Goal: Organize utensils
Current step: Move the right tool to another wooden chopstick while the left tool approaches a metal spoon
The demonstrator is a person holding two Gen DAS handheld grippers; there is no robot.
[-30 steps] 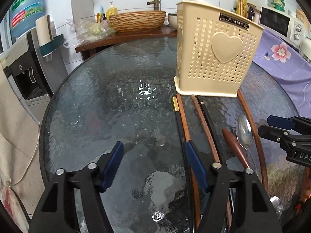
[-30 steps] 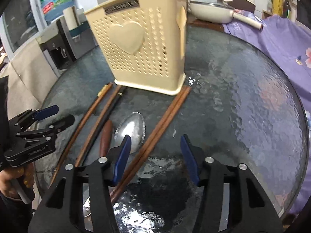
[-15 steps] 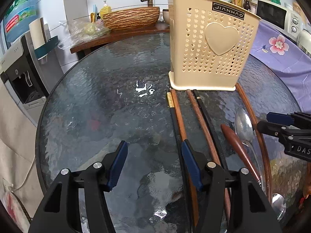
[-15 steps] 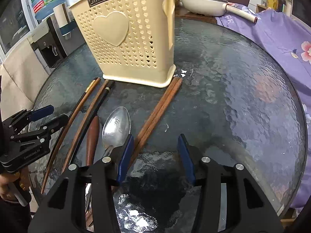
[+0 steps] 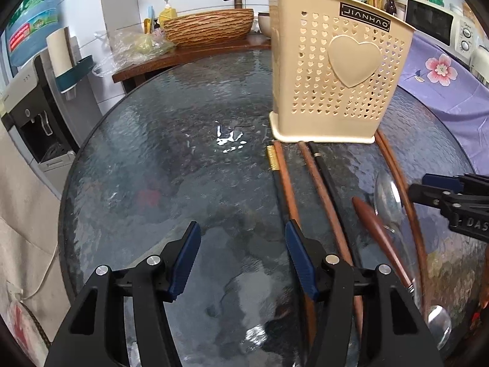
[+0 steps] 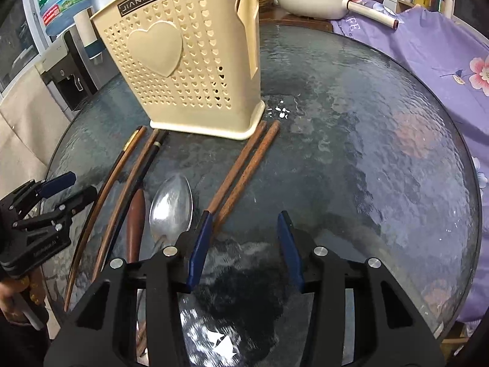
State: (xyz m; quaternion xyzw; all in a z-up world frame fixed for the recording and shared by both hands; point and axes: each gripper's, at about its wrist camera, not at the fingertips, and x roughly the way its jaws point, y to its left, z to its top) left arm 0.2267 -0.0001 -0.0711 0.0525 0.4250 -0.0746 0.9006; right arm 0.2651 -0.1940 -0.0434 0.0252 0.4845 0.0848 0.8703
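Note:
A cream perforated utensil holder (image 5: pixel 333 73) stands upright on the round glass table (image 5: pixel 171 165); it also shows in the right wrist view (image 6: pixel 189 61). Several brown and dark chopsticks (image 5: pixel 287 189) lie in front of it, with a metal spoon (image 6: pixel 171 205) and a wooden-handled utensil (image 6: pixel 136 220). A brown chopstick pair (image 6: pixel 244 168) lies by the holder's right corner. My left gripper (image 5: pixel 241 253) is open and empty, its right finger beside the leftmost chopsticks. My right gripper (image 6: pixel 244 244) is open and empty, its left finger over that pair's near end.
A purple floral cloth (image 6: pixel 434 52) covers the surface beyond the table's right edge, with a cream pan (image 6: pixel 311 0) on it. A wooden counter with a woven basin (image 5: pixel 211 27) is behind the table. A water dispenser (image 5: pixel 33 113) stands at the left.
Both grippers have drawn back and risen slightly, so the holder looks farther and the chopsticks sit lower in view. Both stay open and nothing on the table has moved.

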